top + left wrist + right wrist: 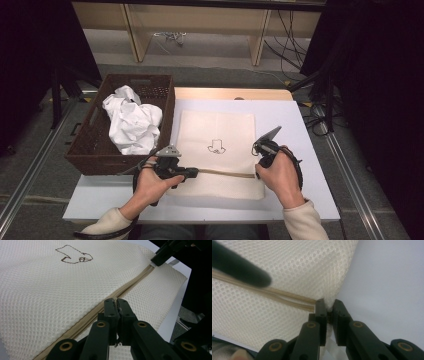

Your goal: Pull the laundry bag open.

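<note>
A cream mesh bag (pixel 217 125) lies flat on the white table (pixel 300 150), with a small brown line drawing (pixel 217 147) on it. A tan zipper (pixel 225 173) runs along its near side. My left gripper (pixel 193 173) is at the zipper's left end, its jaws shut tight on the zipper (pixel 130 285); what sits between the pads is hidden. My right gripper (pixel 257 173) is at the bag's near right edge. In the right gripper view its jaws (pixel 328 305) are shut on a pinch of mesh fabric (pixel 287 265) where the zipper (pixel 287 298) ends.
A dark brown wicker basket (pixel 100 100) stands off the table's left side, holding a crumpled white cloth (pixel 132 122). Bare table shows to the right of the bag and along the near edge. Wooden furniture legs and cables are on the floor beyond.
</note>
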Demonstrator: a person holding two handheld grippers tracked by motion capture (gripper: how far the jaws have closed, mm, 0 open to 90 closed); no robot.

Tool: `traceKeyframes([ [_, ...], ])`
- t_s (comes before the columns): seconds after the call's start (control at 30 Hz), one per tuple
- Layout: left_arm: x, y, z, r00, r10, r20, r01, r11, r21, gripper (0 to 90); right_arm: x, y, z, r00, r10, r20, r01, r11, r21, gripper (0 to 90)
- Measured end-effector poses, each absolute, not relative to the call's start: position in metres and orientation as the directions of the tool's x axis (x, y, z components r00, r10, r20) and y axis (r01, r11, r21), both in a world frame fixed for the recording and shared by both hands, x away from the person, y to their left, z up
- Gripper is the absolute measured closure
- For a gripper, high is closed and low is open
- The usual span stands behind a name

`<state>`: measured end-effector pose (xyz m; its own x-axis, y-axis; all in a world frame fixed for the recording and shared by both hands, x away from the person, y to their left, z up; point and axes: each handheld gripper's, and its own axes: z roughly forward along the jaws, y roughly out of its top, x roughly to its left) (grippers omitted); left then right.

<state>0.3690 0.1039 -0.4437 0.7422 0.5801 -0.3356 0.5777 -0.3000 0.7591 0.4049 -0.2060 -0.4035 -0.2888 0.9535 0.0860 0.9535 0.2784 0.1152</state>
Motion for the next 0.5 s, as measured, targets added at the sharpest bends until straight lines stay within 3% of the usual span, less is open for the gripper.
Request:
traceKeyframes([
  [0.5, 0.3679, 0.1095, -0.4447, 0.731, 0.593, -0.338, 0.586, -0.292, 0.755, 86.9, 0.4041, -0.2043, -0.4035, -0.273, 0.957, 0.098, 0.959, 0.263, 0.109, 84.7],
])
